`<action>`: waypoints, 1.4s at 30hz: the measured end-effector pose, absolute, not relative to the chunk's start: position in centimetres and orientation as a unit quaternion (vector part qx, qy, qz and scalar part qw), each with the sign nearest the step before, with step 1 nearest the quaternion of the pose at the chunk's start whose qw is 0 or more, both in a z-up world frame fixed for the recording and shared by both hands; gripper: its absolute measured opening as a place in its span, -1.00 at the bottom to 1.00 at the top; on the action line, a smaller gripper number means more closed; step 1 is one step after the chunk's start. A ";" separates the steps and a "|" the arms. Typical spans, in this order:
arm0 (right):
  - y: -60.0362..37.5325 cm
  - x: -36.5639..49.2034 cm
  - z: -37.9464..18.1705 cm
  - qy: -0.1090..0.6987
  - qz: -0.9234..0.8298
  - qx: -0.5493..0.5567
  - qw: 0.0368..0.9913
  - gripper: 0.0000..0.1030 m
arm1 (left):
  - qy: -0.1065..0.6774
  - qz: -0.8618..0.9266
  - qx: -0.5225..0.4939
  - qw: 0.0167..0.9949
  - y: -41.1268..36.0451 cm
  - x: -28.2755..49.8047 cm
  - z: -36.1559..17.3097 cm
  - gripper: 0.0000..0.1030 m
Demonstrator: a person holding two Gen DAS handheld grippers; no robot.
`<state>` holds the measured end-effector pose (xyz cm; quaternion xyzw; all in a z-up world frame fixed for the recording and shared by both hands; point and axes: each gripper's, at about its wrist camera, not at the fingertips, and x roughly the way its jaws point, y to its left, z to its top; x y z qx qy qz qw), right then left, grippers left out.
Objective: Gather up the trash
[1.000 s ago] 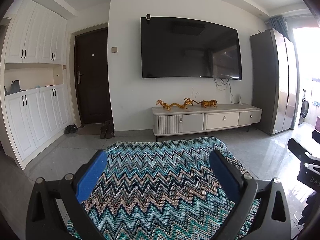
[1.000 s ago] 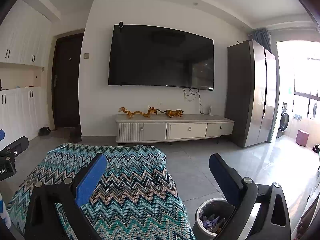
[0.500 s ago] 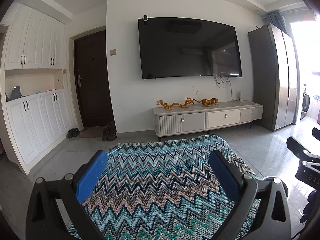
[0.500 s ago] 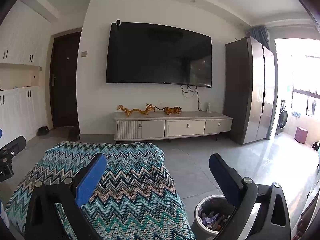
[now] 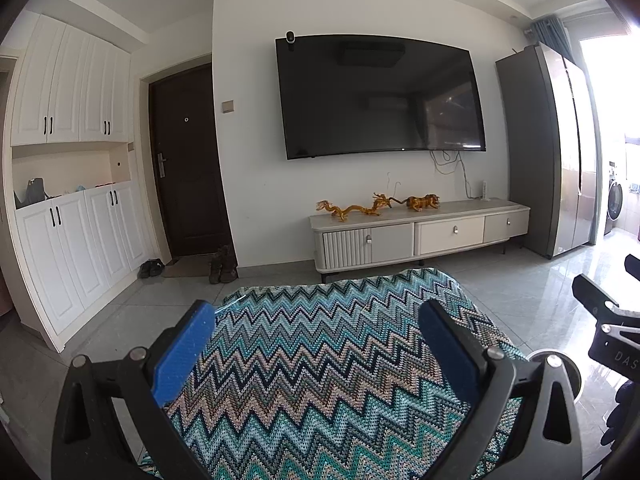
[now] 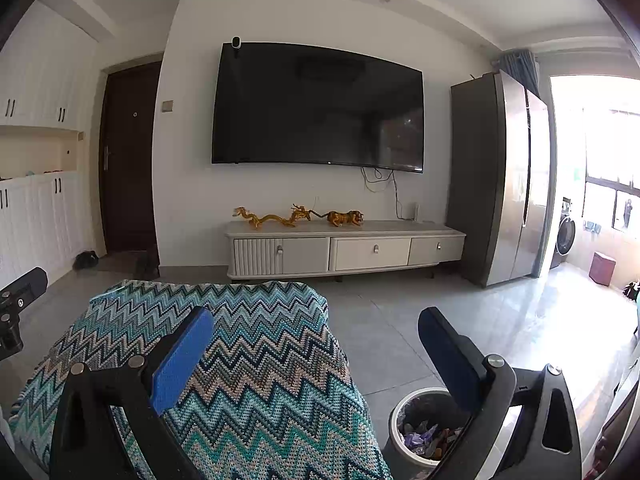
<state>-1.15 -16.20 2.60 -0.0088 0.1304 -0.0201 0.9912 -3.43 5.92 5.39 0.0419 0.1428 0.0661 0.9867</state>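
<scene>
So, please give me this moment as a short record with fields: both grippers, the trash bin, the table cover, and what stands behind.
left gripper: open, holds nothing, above the zigzag cloth
right gripper: open, holds nothing, over the cloth's right edge
trash bin: on the floor to the right of the cloth, wrappers inside, partly hidden by the right finger
loose trash on the cloth: none visible
behind: TV on the wall, low cabinet with golden figurines

Wall: white, television (image 5: pixel 380 96) mounted above a low cabinet (image 5: pixel 420 232) (gold figurines on top)
Floor: grey tiles (image 6: pixel 400 320)
Light: window (image 6: pixel 600 152), right
</scene>
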 end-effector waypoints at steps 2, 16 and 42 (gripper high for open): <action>-16.2 -1.2 2.6 0.130 -0.021 -0.008 0.991 1.00 | 0.144 0.066 0.044 0.986 5.9 -3.4 5.4 0.99; -16.3 -0.8 2.0 0.136 -0.023 -0.004 0.990 1.00 | 0.151 0.054 0.040 0.986 6.0 -3.3 5.4 0.99; -16.3 -0.8 1.6 0.137 -0.024 -0.004 0.990 1.00 | 0.162 0.044 0.032 0.985 6.0 -2.9 5.0 0.99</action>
